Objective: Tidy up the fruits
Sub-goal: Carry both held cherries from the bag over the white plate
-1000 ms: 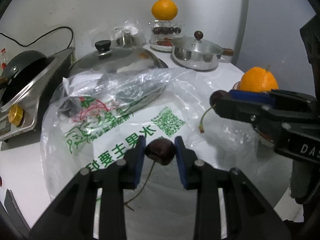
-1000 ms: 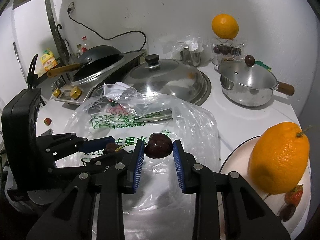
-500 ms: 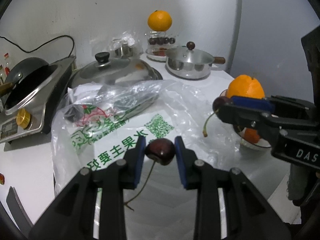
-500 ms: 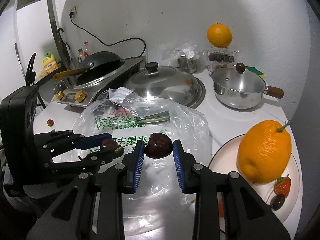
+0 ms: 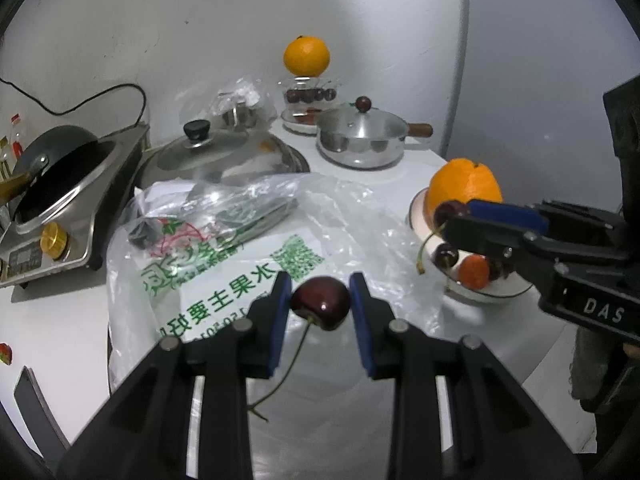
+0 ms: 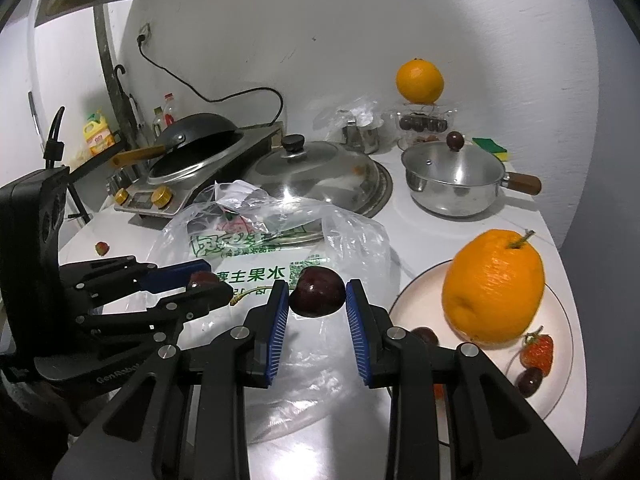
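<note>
Only right view shows sponge point(image 6: 491, 148).

The left gripper point(image 5: 320, 300) points forward and downward, its blue pads clamped on a dark cherry point(image 5: 321, 307) whose stem hangs toward six o'clock. The right gripper point(image 6: 316, 294) is tilted down likewise, pads pinched on a second cherry point(image 6: 317, 297). Each sees the other: the right at three o'clock from the left, the left at nine o'clock from the right.
</note>
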### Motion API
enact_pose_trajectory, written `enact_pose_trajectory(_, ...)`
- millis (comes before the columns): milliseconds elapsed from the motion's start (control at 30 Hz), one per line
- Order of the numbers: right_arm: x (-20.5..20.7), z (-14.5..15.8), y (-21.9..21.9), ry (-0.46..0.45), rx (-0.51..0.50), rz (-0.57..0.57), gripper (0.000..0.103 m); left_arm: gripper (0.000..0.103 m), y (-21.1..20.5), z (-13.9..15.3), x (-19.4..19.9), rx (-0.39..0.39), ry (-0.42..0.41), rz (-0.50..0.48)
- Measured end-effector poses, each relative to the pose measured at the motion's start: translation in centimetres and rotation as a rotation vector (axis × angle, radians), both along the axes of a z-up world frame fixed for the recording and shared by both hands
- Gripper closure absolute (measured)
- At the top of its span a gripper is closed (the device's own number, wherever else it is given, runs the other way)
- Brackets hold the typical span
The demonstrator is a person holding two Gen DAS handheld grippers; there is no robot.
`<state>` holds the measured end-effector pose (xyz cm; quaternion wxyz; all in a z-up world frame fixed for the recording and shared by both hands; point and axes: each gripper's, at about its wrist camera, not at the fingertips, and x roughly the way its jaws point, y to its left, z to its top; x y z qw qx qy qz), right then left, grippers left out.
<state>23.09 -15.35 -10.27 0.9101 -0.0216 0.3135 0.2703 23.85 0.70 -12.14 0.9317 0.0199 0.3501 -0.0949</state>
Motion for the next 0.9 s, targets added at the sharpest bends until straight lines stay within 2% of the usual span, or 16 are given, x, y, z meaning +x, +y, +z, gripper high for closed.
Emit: enact_pose_trajectory(900,-1.8,-0.2,-6.7,-0.011,0.015,-0.084,0.071,0.072,-6.3,0.9,-1.1,0.005,-0.011,-0.067)
